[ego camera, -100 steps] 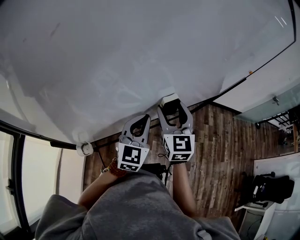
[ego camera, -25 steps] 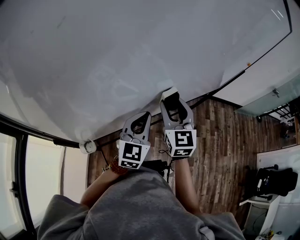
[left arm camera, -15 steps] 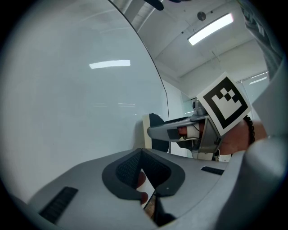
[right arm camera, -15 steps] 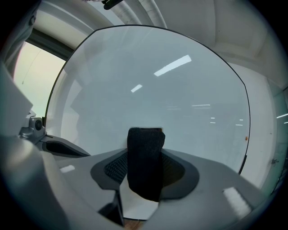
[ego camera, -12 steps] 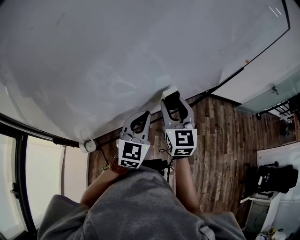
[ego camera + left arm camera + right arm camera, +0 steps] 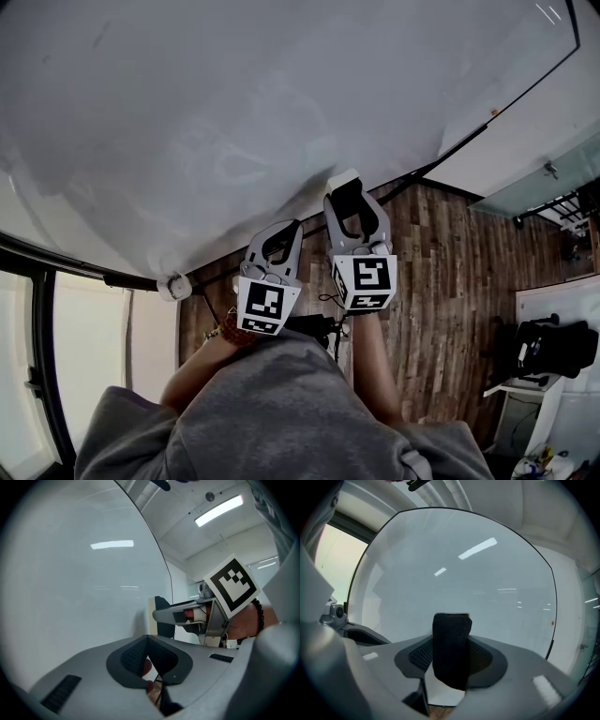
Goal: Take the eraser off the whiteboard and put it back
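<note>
The right gripper (image 6: 451,657) pinches the black felt-faced eraser block (image 6: 451,634) upright between its pads, near the lower edge of the glossy white whiteboard (image 6: 464,583). The left gripper (image 6: 146,641), jaws pressed together on nothing, hangs beside it. If the right gripper lets go before the eraser sits flat on the board, it could drop to the wooden plank floor (image 6: 441,281).

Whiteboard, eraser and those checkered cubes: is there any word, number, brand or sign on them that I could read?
No readable word, number or brand shows in any view.
Whiteboard: only faint smears, nothing legible.
Left cube and right cube: black-and-white square patterns, not letters.
Eraser: plain black felt, no label showing.
</note>
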`<state>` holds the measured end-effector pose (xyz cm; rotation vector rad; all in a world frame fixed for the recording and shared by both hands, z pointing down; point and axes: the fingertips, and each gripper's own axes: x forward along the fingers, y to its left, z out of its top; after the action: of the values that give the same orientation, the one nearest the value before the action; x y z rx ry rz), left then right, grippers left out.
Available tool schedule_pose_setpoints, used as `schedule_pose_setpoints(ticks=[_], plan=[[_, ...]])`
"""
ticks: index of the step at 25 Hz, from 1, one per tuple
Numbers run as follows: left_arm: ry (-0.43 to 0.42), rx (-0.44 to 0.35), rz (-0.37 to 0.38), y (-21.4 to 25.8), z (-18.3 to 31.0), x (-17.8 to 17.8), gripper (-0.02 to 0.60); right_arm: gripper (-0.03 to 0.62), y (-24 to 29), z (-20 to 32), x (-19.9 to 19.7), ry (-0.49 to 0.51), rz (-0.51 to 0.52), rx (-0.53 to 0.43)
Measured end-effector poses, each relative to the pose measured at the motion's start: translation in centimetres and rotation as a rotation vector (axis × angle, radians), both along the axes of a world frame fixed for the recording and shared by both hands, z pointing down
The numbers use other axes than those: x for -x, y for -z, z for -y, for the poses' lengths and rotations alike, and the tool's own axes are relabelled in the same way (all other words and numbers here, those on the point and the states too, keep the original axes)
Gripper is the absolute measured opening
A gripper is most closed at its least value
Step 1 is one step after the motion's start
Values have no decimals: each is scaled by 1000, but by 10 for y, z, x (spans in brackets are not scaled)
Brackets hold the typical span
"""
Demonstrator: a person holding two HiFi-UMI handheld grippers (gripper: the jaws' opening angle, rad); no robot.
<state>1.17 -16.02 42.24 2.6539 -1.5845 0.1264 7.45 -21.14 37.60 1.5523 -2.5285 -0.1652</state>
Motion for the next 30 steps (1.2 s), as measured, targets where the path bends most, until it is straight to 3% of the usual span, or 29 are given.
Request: schedule_pose_setpoints(ticks=[30], plan=[[-67,19,8,-11,-40,-18,6,201,-18,-42,-29,-85,22,35]])
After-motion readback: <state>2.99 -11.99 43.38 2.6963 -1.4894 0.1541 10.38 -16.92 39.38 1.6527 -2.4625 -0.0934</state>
